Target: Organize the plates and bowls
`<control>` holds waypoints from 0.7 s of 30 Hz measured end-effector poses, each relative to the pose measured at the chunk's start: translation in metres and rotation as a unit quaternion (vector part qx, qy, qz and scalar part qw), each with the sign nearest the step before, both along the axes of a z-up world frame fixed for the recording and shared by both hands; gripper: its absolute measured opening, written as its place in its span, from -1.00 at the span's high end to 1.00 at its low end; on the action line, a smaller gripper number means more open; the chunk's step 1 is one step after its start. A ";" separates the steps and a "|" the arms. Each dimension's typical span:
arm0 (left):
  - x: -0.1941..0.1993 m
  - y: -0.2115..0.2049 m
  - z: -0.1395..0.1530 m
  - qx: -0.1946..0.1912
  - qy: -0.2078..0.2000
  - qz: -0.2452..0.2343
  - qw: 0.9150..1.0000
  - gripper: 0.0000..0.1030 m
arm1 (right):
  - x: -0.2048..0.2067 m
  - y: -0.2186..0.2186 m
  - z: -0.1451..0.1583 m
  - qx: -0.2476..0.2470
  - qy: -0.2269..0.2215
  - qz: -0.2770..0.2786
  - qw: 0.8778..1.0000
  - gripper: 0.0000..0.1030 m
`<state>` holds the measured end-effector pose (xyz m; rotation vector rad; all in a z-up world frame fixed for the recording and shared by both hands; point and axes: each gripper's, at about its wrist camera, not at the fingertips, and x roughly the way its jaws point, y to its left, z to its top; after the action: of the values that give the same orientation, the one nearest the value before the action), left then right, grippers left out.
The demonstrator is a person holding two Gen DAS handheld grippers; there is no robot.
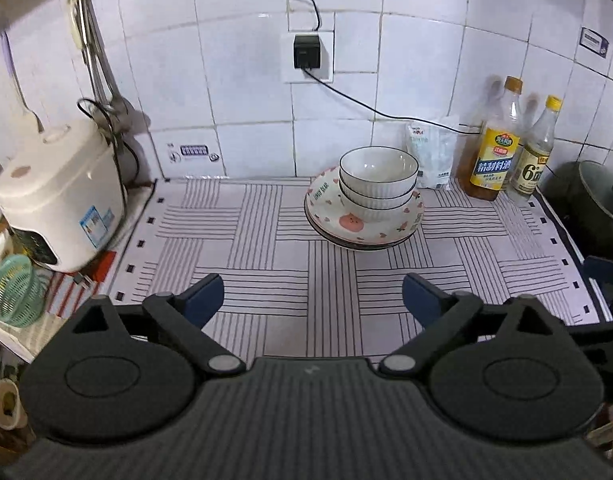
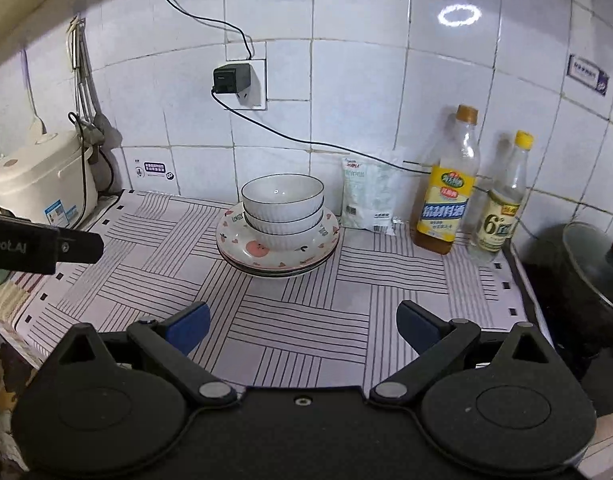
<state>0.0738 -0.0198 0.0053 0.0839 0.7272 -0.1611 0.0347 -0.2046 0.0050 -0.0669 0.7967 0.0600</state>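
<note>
Three white ribbed bowls sit nested on a stack of plates with a heart and peach pattern, at the back of the striped mat. My left gripper is open and empty, above the mat's front, well short of the stack. My right gripper is open and empty, also in front of the stack. The left gripper's black body shows at the left edge of the right wrist view.
A white rice cooker stands at the left. Two bottles and a white packet stand at the back right. A lidded pot sits at the right. A green basket is at the left front.
</note>
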 end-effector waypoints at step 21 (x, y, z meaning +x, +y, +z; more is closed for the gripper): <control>-0.047 0.011 0.010 0.030 -0.019 0.010 0.999 -0.93 | -0.047 0.014 0.027 -0.009 0.016 -0.067 0.998 -0.99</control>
<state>0.0268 -0.0090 0.0149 0.1357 0.6942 -0.1180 -0.0128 -0.1908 0.0318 -0.0301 0.8319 -0.0730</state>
